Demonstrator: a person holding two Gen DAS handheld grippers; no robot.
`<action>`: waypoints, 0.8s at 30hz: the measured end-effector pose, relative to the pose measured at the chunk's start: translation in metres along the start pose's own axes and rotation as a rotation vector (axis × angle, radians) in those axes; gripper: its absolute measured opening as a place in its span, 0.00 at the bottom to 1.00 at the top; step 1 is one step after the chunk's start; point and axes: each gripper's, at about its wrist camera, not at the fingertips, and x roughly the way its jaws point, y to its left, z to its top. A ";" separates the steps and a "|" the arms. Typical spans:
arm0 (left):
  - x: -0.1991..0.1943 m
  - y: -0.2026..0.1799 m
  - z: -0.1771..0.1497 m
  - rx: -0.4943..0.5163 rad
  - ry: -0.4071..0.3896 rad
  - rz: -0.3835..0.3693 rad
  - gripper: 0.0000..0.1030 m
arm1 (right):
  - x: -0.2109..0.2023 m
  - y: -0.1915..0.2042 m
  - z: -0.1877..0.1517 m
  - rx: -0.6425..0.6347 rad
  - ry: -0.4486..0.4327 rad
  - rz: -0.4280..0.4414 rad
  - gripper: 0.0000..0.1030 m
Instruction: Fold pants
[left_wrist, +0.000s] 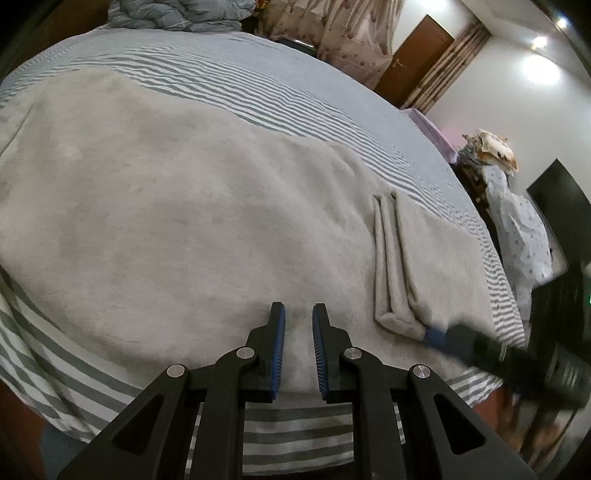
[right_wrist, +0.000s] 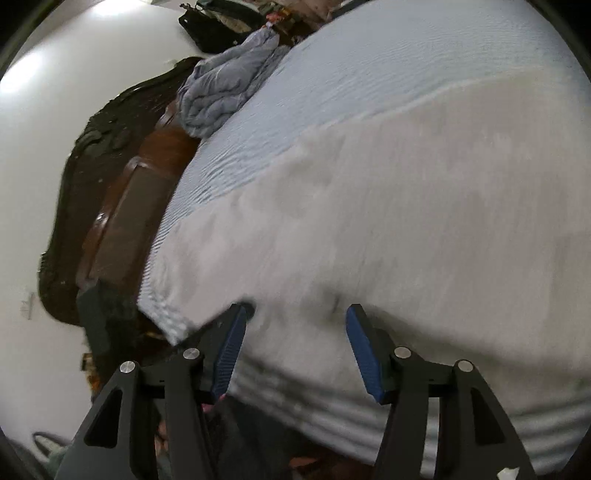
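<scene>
Light grey pants (left_wrist: 424, 254) lie folded into a long flat stack on a grey fleece blanket (left_wrist: 166, 192) at the right of the bed in the left wrist view. My left gripper (left_wrist: 298, 314) hovers over the blanket to the left of the pants, its jaws a narrow gap apart and empty. My right gripper (left_wrist: 434, 334) shows blurred at the near corner of the pants. In the right wrist view the right gripper (right_wrist: 295, 317) is open wide over blurred grey fabric (right_wrist: 406, 221), with nothing between its pads.
The bed has a grey-and-white striped sheet (left_wrist: 240, 85). A crumpled blue quilt (left_wrist: 177, 14) lies at the head end by a dark wooden headboard (right_wrist: 122, 206). Clothes are piled on furniture (left_wrist: 517, 221) beside the bed's right edge. A brown door (left_wrist: 413, 55) is behind.
</scene>
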 end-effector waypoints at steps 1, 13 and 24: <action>-0.003 0.004 -0.001 -0.010 -0.005 -0.005 0.16 | 0.002 -0.001 -0.008 0.011 0.009 0.000 0.53; -0.009 -0.028 0.005 0.016 0.049 -0.103 0.19 | -0.053 -0.079 -0.023 0.262 -0.167 -0.016 0.53; 0.026 -0.070 0.027 0.038 0.149 -0.154 0.29 | -0.106 -0.144 -0.038 0.419 -0.276 -0.026 0.31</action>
